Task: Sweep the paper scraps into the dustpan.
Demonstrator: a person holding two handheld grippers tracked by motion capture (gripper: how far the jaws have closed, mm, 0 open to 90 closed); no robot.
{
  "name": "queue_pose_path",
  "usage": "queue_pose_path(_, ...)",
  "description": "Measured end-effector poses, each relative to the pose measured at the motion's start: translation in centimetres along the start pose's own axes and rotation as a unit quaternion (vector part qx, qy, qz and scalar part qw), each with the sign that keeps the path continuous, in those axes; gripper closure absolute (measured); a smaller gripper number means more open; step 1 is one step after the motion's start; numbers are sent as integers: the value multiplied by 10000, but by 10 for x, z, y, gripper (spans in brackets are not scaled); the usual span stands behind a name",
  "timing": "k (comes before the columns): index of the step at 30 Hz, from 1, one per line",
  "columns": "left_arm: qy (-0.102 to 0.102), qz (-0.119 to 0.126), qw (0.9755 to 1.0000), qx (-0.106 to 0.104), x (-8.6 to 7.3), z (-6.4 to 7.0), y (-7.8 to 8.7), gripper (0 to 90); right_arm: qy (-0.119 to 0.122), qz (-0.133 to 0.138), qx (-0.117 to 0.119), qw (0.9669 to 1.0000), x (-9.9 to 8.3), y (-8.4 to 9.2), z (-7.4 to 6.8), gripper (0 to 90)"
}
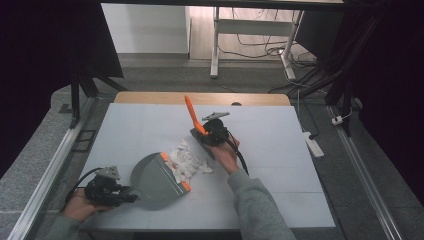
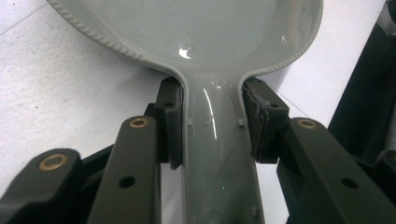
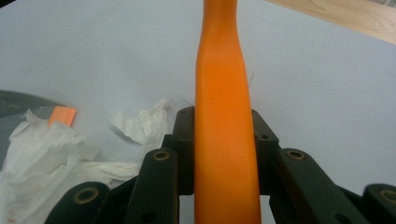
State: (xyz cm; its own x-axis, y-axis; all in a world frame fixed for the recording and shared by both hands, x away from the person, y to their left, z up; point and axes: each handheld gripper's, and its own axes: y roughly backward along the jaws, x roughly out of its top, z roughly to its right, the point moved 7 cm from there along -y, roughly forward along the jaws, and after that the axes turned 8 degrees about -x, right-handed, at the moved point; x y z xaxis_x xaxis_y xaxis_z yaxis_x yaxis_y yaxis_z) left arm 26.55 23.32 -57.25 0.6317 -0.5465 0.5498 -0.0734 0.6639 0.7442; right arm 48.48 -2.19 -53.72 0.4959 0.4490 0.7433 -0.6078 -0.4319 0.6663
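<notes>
A grey dustpan (image 1: 156, 179) with an orange front lip lies on the white table (image 1: 280, 150), mouth toward a pile of crumpled white paper scraps (image 1: 189, 161). My left gripper (image 1: 130, 195) is shut on the dustpan's handle (image 2: 215, 154); both pads press its sides just behind the pan. My right gripper (image 1: 201, 134) is shut on the orange handle (image 3: 223, 93) of a brush, which slants up and away (image 1: 191, 113) beyond the pile. In the right gripper view the paper scraps (image 3: 51, 149) and the dustpan's orange lip (image 3: 62, 115) lie at the left.
A wooden strip (image 1: 200, 98) runs along the table's far edge. Metal rails (image 1: 55, 165) flank the table on both sides. A white power strip (image 1: 313, 144) lies on the floor at the right. Bare table surface stretches right of the pile.
</notes>
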Motion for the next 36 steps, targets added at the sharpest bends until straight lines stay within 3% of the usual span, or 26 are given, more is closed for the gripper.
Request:
queue_pose_path(16,-33,39,10000,84,1,2,-1,617,79,-153,63,9998,6,-18,-15,705)
queue_pose_path(20,-41,15,10000,44,4,3,-3,617,125,-194,130,9997,6,-20,-25,706)
queue_pose_path(26,9,21,10000,12,5,2,-5,617,403,-262,351,9982,4,-18,-51,706)
queue_pose_path(30,39,23,10000,-15,6,2,-6,617,509,-280,702,9958,2,-12,-73,706)
queue_pose_path(36,50,23,10000,-30,6,2,-6,617,739,-196,990,9922,0,-4,-103,705)
